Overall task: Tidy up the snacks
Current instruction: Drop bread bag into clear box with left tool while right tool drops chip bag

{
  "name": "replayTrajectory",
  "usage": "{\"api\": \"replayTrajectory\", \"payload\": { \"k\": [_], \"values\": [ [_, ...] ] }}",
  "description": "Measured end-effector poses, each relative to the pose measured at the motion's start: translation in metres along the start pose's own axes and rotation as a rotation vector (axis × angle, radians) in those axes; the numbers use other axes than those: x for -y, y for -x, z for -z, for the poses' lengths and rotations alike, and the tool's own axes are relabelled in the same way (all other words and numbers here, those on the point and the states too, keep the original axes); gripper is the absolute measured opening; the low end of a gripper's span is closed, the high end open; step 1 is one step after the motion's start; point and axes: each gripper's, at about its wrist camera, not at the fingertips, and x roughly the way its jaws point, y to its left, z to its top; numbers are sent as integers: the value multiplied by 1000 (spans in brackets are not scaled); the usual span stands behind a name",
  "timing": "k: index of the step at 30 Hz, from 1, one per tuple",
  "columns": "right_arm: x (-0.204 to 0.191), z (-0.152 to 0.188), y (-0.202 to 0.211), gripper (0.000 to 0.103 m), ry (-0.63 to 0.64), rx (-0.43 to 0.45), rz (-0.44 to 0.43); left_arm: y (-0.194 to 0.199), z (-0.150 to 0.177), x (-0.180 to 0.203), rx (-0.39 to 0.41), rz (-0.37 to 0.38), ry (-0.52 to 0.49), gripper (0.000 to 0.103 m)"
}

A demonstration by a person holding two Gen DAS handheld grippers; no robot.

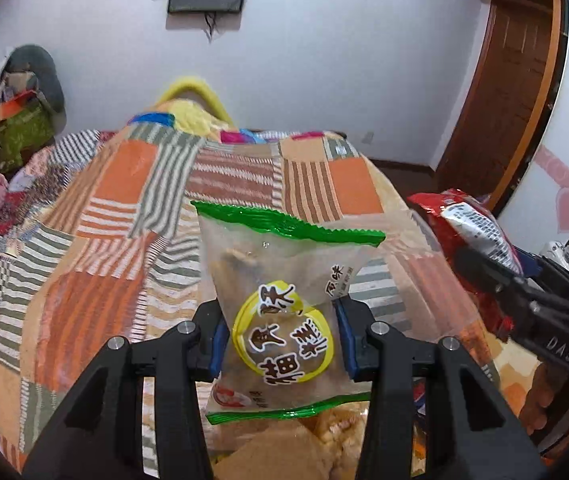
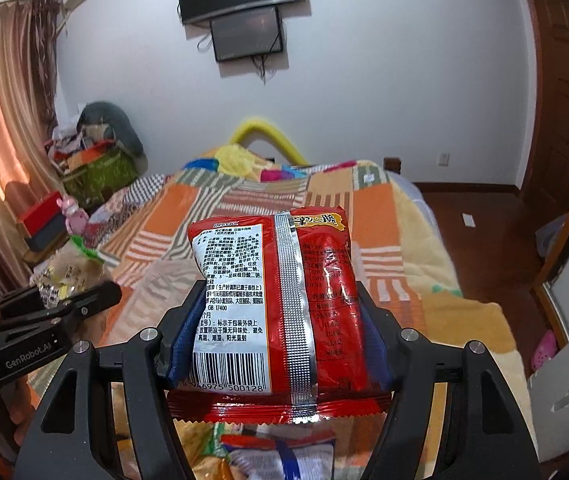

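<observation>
Patchwork bedspread (image 1: 96,208) runs off toward twelve o'clock. Left gripper (image 1: 280,344) clamps a clear green-edged snack bag (image 1: 284,280) upright; at its three o'clock, right gripper (image 2: 276,336) pinches a red packet (image 2: 272,300), long axis vertical, more snacks (image 2: 276,456) directly below.

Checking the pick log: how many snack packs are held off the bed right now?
2. The clear green-edged pack sits clamped in the left gripper; the red pack sits clamped in the right gripper. More packs lie below both grippers, mostly hidden, so the total in view is unclear.
</observation>
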Motion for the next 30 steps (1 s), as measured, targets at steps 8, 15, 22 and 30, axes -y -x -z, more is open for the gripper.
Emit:
{"api": "replayTrajectory", "payload": {
  "k": [8,15,22,30],
  "values": [
    [1,5,-23,65,56,-98,26,-47,5,4,-113,-3,-39,44],
    [-4,6,-27,66,102,-125,39,-52,9,3,-149,7,-40,47],
    [-3,-2,-9,68,98,-105,19,-18,8,3,-101,4,-54,50],
    [-9,-8,34,70,98,-35,3,57,4,9,25,7,-81,66]
  ]
}}
